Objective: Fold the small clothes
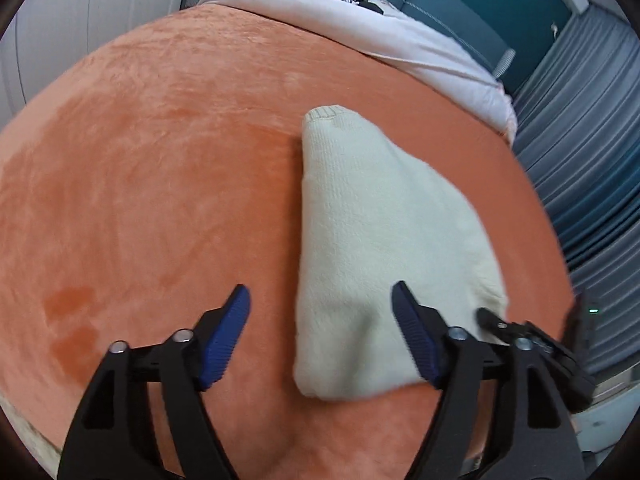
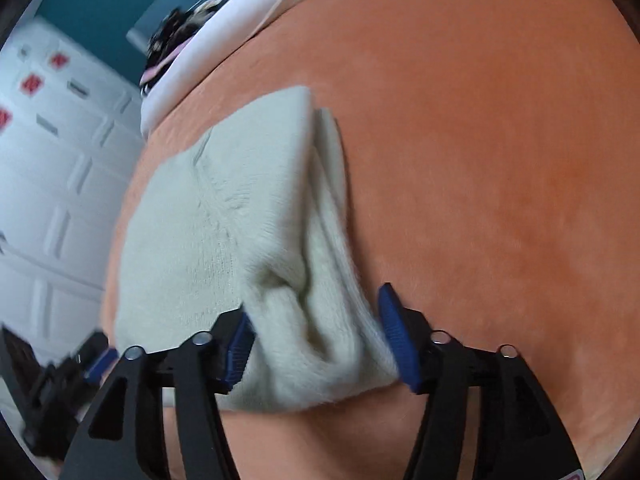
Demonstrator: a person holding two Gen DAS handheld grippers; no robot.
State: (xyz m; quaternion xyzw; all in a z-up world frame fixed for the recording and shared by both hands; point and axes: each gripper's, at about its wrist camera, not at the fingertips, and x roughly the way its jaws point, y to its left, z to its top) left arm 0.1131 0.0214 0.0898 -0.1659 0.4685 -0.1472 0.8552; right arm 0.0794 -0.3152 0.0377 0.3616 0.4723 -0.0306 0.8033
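Your cream knit garment lies folded into a compact bundle near the bed's near edge. The left gripper stands wide, empty. The right gripper straddles the bundle's bunched end; whether it grips is unclear. Judged nearly complete; only release or tidying remains.

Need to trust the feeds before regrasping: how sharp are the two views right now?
Left wrist view: mostly sharp, knit ribs readable on the cream sweater, fisheye bending the orange blanket. Right wrist view: motion-blurred throughout, sweater folds smeared, background streaked.
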